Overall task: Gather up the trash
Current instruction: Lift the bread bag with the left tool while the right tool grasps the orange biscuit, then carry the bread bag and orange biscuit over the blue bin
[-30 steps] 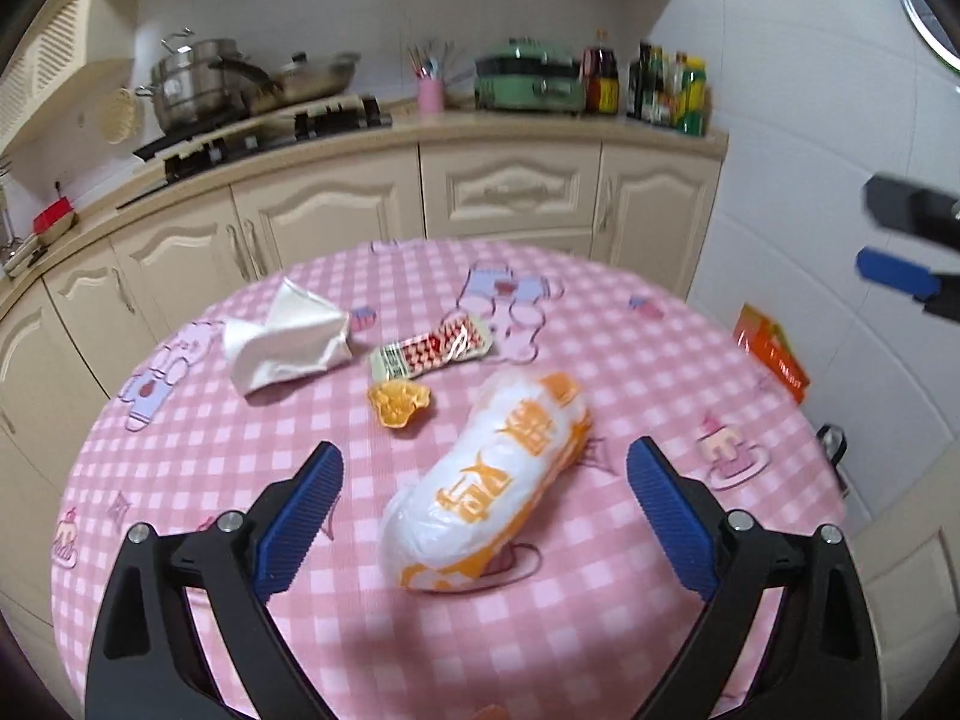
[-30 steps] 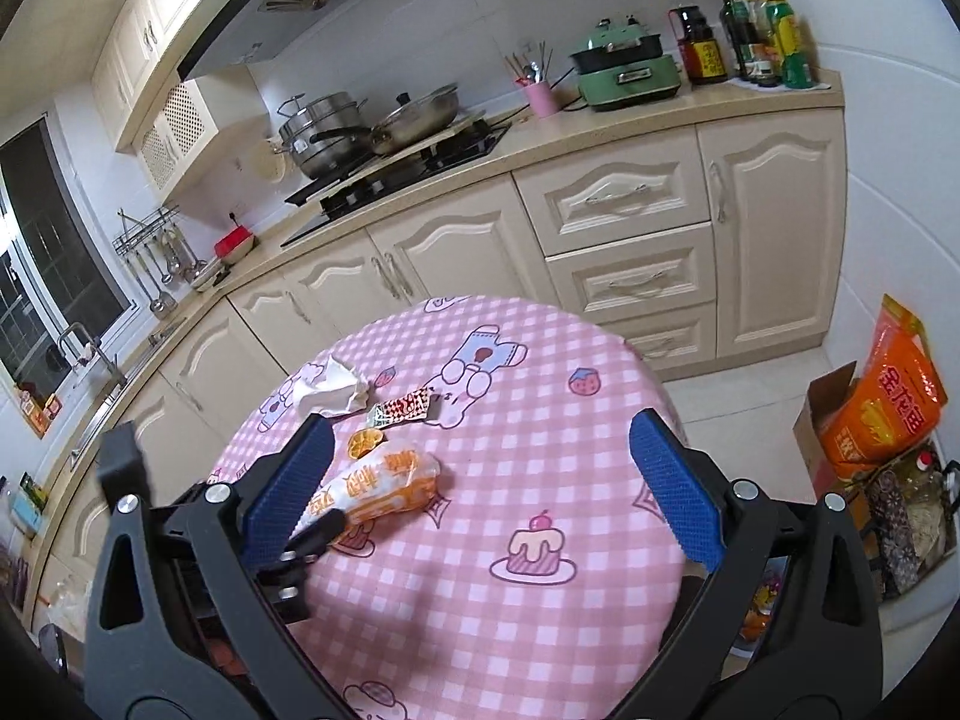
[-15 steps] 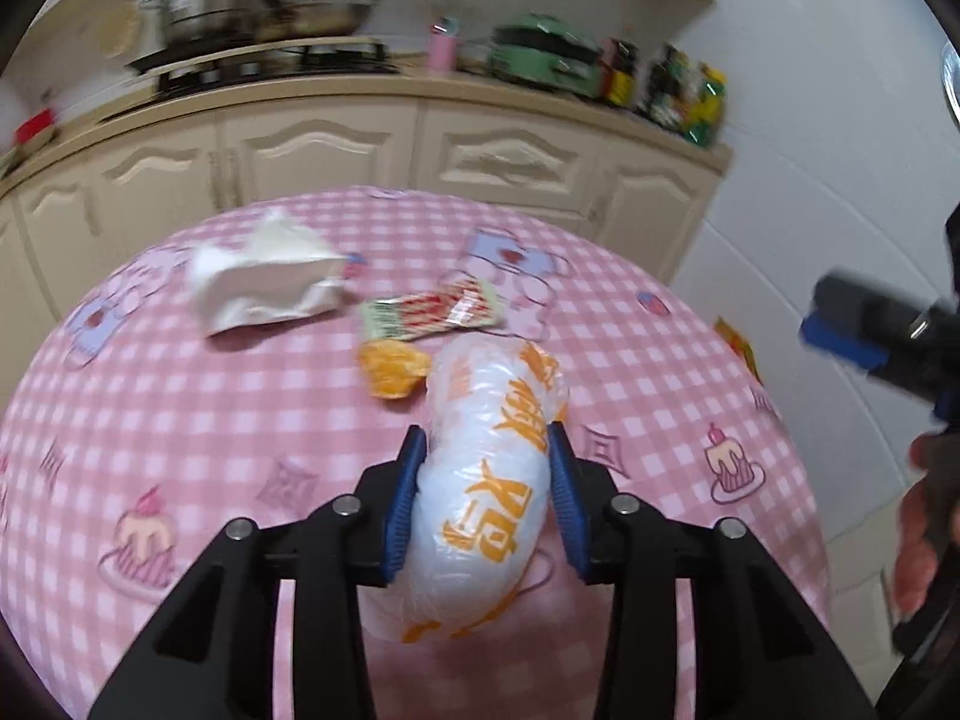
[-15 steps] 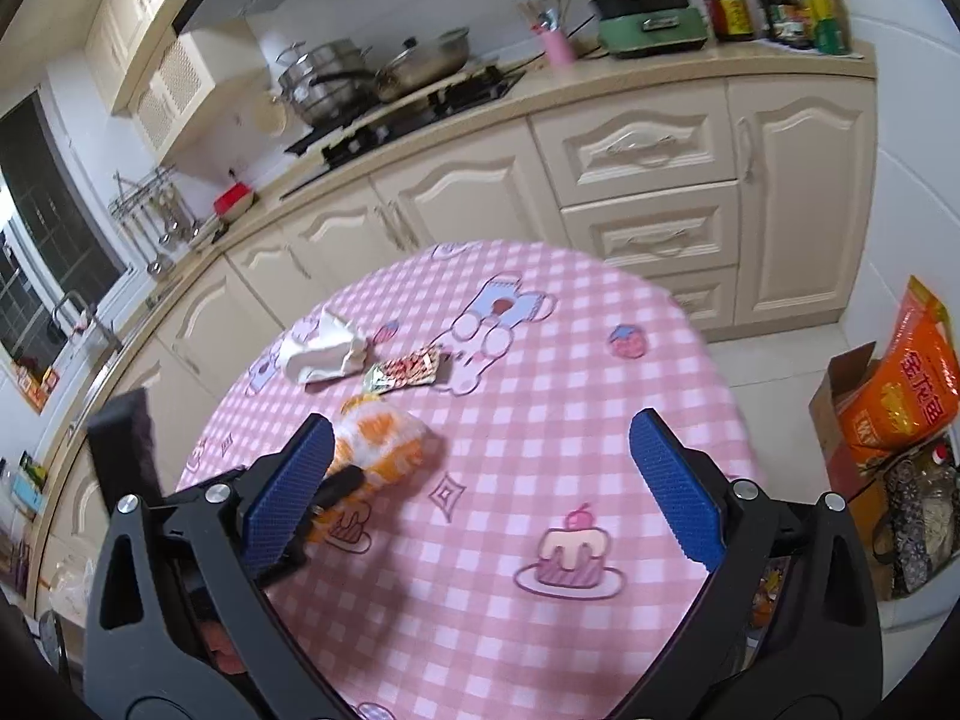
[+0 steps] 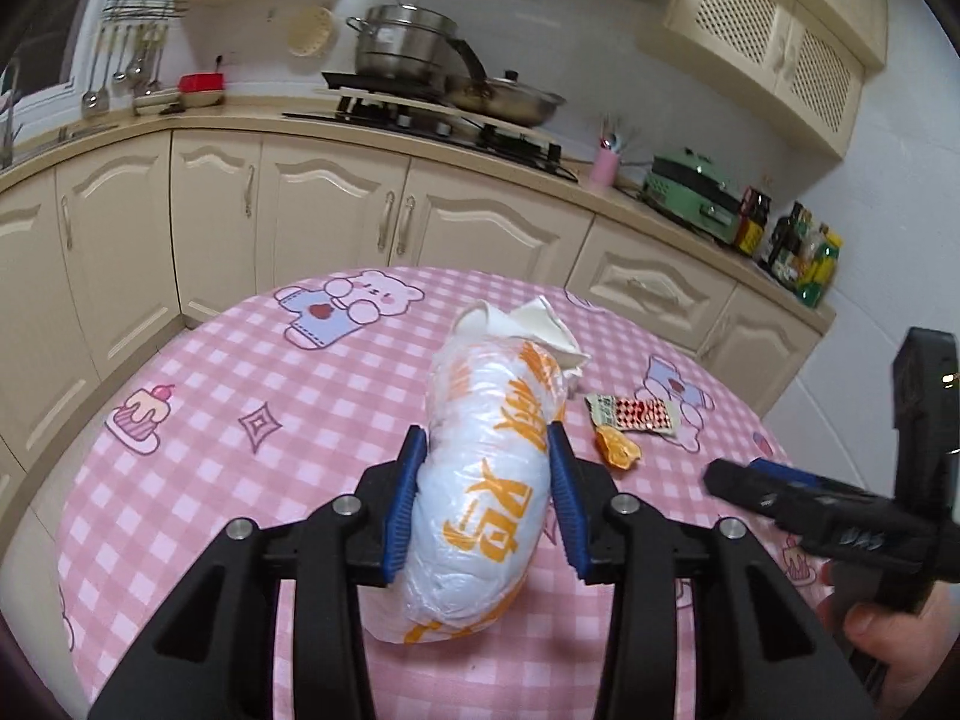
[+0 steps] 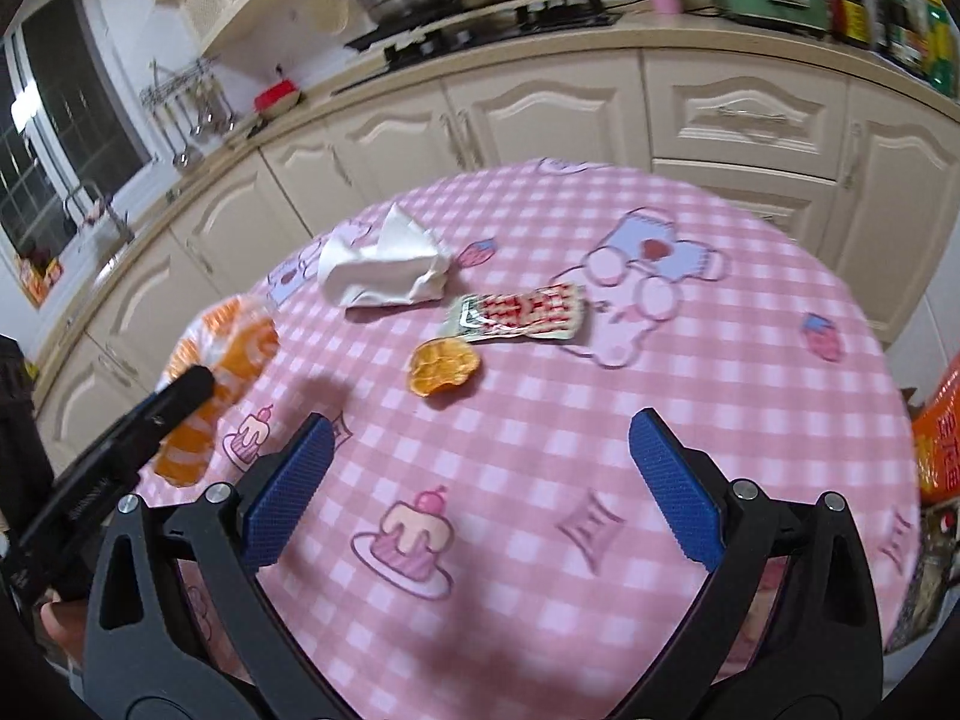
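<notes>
My left gripper (image 5: pixel 487 468) is shut on a white plastic bag with orange print (image 5: pixel 489 480) and holds it over the pink checked round table (image 5: pixel 240 372). The bag shows at the left of the right wrist view (image 6: pixel 216 384). My right gripper (image 6: pixel 480 480) is open and empty above the table's near part. A crumpled white tissue (image 6: pixel 384 270), a red-and-green snack wrapper (image 6: pixel 519 318) and an orange scrap (image 6: pixel 444 366) lie on the table ahead of it. In the left wrist view the tissue (image 5: pixel 540 324) is partly hidden behind the bag, with the wrapper (image 5: pixel 636 414) and scrap (image 5: pixel 618 453) to its right.
Cream kitchen cabinets (image 5: pixel 336 216) curve behind the table, with a stove, pots (image 5: pixel 408 54) and bottles (image 5: pixel 804 264) on the counter. An orange bag (image 6: pixel 939 432) stands on the floor past the table's right edge.
My left gripper closed on the printed bag and lifted and swung it, so the view turned left. My right gripper moved in low over the table, still open.
</notes>
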{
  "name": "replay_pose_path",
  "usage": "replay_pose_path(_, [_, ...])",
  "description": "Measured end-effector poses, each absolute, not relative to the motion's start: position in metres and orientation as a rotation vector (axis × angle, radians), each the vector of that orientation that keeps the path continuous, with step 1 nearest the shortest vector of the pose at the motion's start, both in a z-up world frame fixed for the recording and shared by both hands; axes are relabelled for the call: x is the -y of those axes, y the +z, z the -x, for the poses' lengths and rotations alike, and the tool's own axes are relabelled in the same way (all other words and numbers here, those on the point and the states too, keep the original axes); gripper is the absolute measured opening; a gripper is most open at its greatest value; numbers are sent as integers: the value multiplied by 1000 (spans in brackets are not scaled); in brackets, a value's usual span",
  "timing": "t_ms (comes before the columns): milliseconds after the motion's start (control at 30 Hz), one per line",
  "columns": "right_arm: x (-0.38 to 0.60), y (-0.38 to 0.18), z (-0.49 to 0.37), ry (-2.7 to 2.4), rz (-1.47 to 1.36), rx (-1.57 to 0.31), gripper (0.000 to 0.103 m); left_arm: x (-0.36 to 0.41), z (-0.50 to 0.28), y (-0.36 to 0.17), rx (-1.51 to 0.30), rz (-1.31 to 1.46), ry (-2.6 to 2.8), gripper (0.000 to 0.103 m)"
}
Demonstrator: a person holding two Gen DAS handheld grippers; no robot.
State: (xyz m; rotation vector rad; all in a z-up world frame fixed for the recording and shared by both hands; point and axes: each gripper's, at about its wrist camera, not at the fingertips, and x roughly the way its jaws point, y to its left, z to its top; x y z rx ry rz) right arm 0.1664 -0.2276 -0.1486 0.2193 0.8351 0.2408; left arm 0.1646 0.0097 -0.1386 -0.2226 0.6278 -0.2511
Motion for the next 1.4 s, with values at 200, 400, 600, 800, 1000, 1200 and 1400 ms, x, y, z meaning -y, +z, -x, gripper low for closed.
replay_pose_path(200, [202,-162,-195,249,-162,-893,81,-25,-166,-147,-605,322,-217,39])
replay_pose_path(400, [182,-174,-211,221,-80,-912,61,-26,-164,-148,-607,333,-231,40])
replay_pose_path(600, [180,-174,-211,201,-58,-894,36,-31,-168,-154,-638,369,-238,40])
replay_pose_path(800, [190,-165,-195,234,-102,-850,36,-30,-168,-155,-643,373,-245,40])
replay_pose_path(1000, [203,-151,-175,254,-140,-815,36,-31,-165,-154,-627,379,-265,40])
replay_pose_path(1200, [222,-131,-153,274,-201,-764,36,-24,-155,-148,-595,349,-296,40])
replay_pose_path(1400, [250,-112,-128,273,-251,-712,36,2,-138,-138,-589,293,-320,40])
